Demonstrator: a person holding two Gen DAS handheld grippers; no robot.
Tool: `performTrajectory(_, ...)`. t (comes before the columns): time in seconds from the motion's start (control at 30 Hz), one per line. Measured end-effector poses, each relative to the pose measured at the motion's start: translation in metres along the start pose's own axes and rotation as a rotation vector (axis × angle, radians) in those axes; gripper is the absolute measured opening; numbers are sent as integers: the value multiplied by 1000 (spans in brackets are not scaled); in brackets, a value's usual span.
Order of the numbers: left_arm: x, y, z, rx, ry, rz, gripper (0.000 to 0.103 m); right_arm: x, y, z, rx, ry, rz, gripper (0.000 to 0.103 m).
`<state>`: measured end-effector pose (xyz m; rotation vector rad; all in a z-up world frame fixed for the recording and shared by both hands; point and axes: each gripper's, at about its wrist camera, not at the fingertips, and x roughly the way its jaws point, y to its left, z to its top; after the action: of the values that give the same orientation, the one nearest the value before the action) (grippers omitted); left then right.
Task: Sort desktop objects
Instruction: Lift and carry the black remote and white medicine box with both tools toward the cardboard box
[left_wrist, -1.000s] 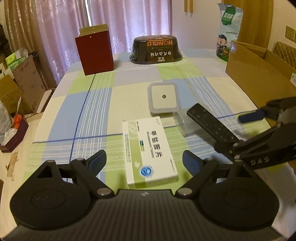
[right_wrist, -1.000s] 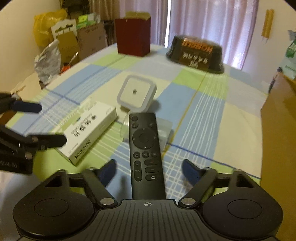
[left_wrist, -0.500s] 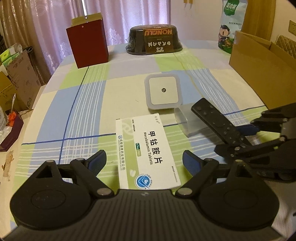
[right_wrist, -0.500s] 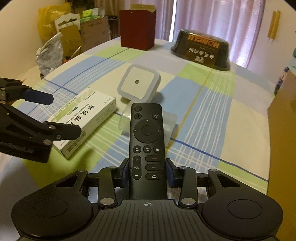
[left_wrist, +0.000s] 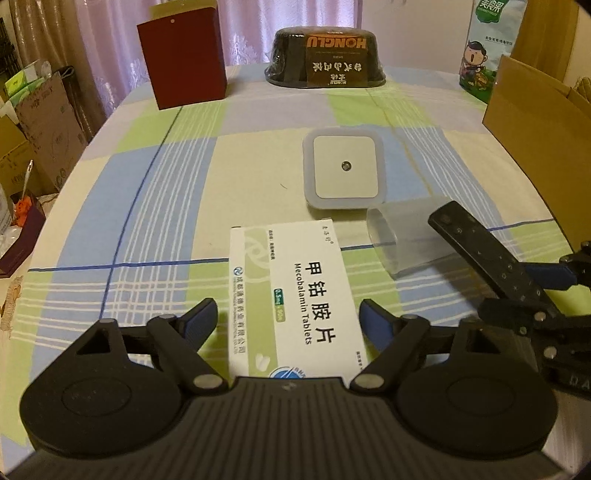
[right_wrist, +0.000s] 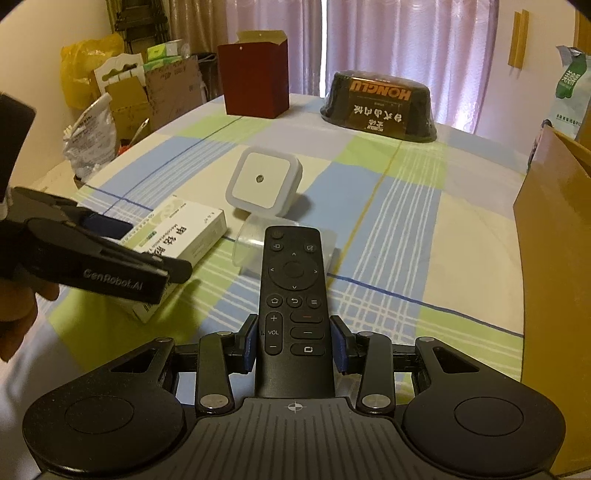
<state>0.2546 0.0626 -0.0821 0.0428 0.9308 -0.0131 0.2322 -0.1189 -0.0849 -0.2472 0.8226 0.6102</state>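
**Remote clamped, tablet box straddled**

Left wrist view: the left gripper (left_wrist: 288, 317) is spread wide, its blue-padded fingers (left_wrist: 201, 317) standing apart on either side of the Mecobalamin tablet box (left_wrist: 295, 295), which lies flat on the checked tablecloth (left_wrist: 166, 192) directly between and ahead of them. The box is glossy white-and-green card with sharp edges and flat sides, so it should take a squeeze across its width well. Judging from this, the pads need to come down low enough to meet the box's long sides, centred, before closing; whether they are at that height yet I cannot tell. Beyond the box sits a square white night light (left_wrist: 345, 171) with rounded corners, and to the tongs' right a frosted clear plastic container (left_wrist: 406, 236) lies on its side.

Right wrist view: the right gripper (right_wrist: 295, 343) is clenched on the black TV remote (right_wrist: 293, 295), pads pressing its two long edges near the volume buttons, the top end pointing forward over the frosted container. The remote is slim, matte and hard, and the grip sits toward its rear, so I judge it should be carried level to avoid pivoting. A brown cardboard box (right_wrist: 554, 258) stands to the right, the likely drop place.
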Motion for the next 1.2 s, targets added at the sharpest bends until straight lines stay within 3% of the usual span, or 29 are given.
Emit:
performTrajectory(0.03,2,-1,0,5,6,-4,71,0,0,0,-4,3,-3,38)
performTrajectory(0.17,4,-4,-1,25,14,-7,69,1,0,-2,-14,17,-4,39)
performTrajectory(0.7,2,-3,-3,33,20,-29,68,24,-7,9,-4,59,5,39)
performTrajectory(0.97,-7,-5,-4,53,5,-34,67,7,-2,7,-2,30,-2,38)
performTrajectory(1.2,-37,-10,-6,78,-38,-34,67,-26,-2,6,36,-2,-24,38)
